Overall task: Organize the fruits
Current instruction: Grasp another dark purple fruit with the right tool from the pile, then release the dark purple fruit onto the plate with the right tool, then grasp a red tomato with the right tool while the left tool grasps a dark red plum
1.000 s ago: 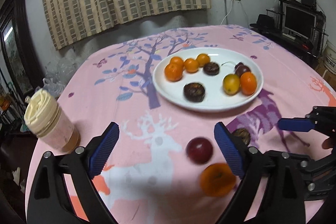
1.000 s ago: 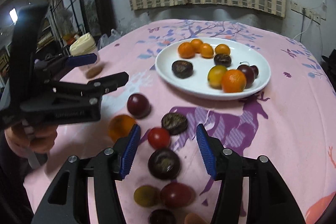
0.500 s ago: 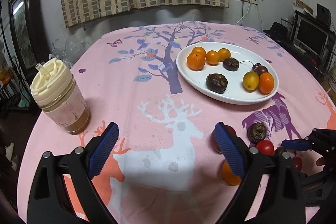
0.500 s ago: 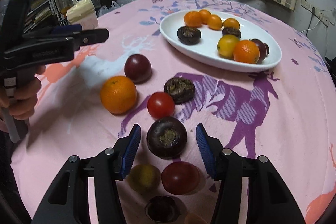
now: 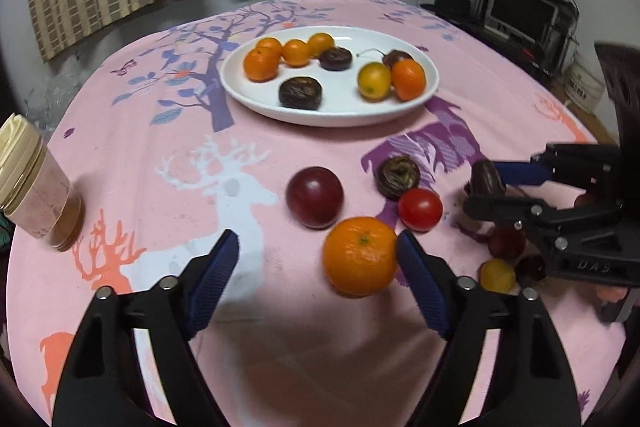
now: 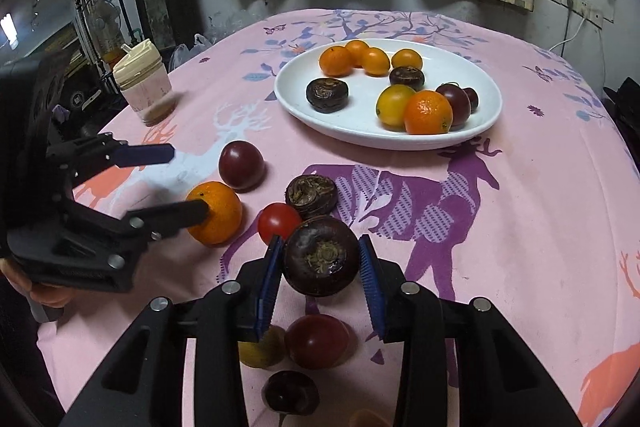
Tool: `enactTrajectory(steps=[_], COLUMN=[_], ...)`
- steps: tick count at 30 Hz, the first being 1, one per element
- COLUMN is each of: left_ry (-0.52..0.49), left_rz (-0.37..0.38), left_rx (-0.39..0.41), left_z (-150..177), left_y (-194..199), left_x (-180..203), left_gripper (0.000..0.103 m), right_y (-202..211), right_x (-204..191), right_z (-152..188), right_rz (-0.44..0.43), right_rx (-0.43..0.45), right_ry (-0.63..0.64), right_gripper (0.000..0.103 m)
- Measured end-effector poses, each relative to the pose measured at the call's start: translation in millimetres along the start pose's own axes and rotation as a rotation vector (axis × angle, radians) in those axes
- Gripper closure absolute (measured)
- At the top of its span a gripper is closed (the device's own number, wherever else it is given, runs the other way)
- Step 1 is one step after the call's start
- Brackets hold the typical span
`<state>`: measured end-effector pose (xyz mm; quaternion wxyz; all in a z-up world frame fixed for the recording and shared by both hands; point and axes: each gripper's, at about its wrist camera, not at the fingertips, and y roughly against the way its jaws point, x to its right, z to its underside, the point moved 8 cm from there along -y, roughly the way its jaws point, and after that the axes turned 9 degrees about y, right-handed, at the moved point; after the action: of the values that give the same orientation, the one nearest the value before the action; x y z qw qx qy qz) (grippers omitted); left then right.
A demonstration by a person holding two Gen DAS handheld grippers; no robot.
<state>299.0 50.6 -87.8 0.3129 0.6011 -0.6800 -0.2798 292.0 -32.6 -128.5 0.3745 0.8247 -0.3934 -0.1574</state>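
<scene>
My right gripper (image 6: 320,261) is shut on a dark brown round fruit (image 6: 321,255) and holds it above the pink cloth; it also shows in the left wrist view (image 5: 486,179). My left gripper (image 5: 318,261) is open, its right finger touching a large orange (image 5: 360,255) that lies on the cloth (image 6: 216,213). A white plate (image 5: 344,107) (image 6: 484,83) farther back holds several oranges, dark fruits and a yellow one. Loose on the cloth lie a purple plum (image 5: 315,197), a red tomato (image 5: 420,209) and a brown wrinkled fruit (image 5: 398,175).
A lidded cup (image 5: 30,187) stands at the left table edge. Small red, yellow and dark fruits (image 6: 316,341) lie under my right gripper. A desk with a monitor (image 5: 520,13) stands beyond the table's right side.
My right gripper closed on the dark brown fruit and lifted it. My left gripper moved forward and right, up to the large orange.
</scene>
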Motion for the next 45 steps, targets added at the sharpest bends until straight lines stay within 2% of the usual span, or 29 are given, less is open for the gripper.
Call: enactTrajectory(steps=[2, 7, 11, 16, 20, 22, 24, 29, 33, 35, 36, 38, 40, 42, 45], left_ry=[-0.002, -0.051, -0.07, -0.036, -0.029, -0.019, 0.004, 0.047, 0.077, 0.085, 0.098, 0.11, 0.133, 0.152, 0.165], left_rz=[0.02, 0.034, 0.021, 0.043, 0.029, 0.052, 0.072, 0.039, 0.029, 0.009, -0.009, -0.054, -0.057, -0.054, -0.066], left_rx=[0.004, -0.009, -0.056, -0.066, -0.047, -0.013, 0.021, 0.125, 0.122, 0.086, 0.068, 0.087, 0.132, 0.15, 0.173], left_z=[2, 8, 15, 15, 13, 1, -20, -98, -139, -150, -152, -156, -155, -148, -125], left_y=[-1, -6, -17, -18, -11, -1, 7, -8, -45, -67, -77, -79, -67, -52, -24], left_x=[6, 19, 22, 19, 16, 15, 11, -1, -3, -3, -5, -11, -17, -24, -36], left_gripper=[0.032, 0.036, 0.057, 0.058, 0.059, 0.059, 0.059, 0.059, 0.059, 0.058, 0.056, 0.031, 0.021, 0.017, 0.011], right_y=[0, 2, 3, 6, 9, 16, 22, 11, -22, -41, -47, -51, -42, -23, -8], right_x=[-1, -2, -2, 0, 1, 3, 9, 47, 77, 86, 88, 89, 85, 71, 46], right_z=[1, 0, 0, -1, -2, -12, -30, -87, -112, -116, -116, -113, -108, -106, -90], right_rz=[-0.002, -0.004, 0.0, 0.004, -0.018, -0.034, 0.004, 0.077, 0.108, 0.103, 0.093, 0.074, 0.066, 0.055, 0.022], right_rx=[0.0, 0.005, 0.006, 0.017, 0.031, 0.069, 0.123, 0.229, 0.234, 0.208, 0.202, 0.2, 0.202, 0.233, 0.212], right_ry=[0.003, 0.006, 0.006, 0.001, -0.018, -0.018, -0.004, -0.048, -0.084, -0.102, -0.109, -0.124, -0.12, -0.09, -0.052], right_gripper=[0.065, 0.065, 0.065, 0.065, 0.065, 0.065, 0.065, 0.065, 0.065, 0.065, 0.064, 0.052, 0.051, 0.05, 0.047])
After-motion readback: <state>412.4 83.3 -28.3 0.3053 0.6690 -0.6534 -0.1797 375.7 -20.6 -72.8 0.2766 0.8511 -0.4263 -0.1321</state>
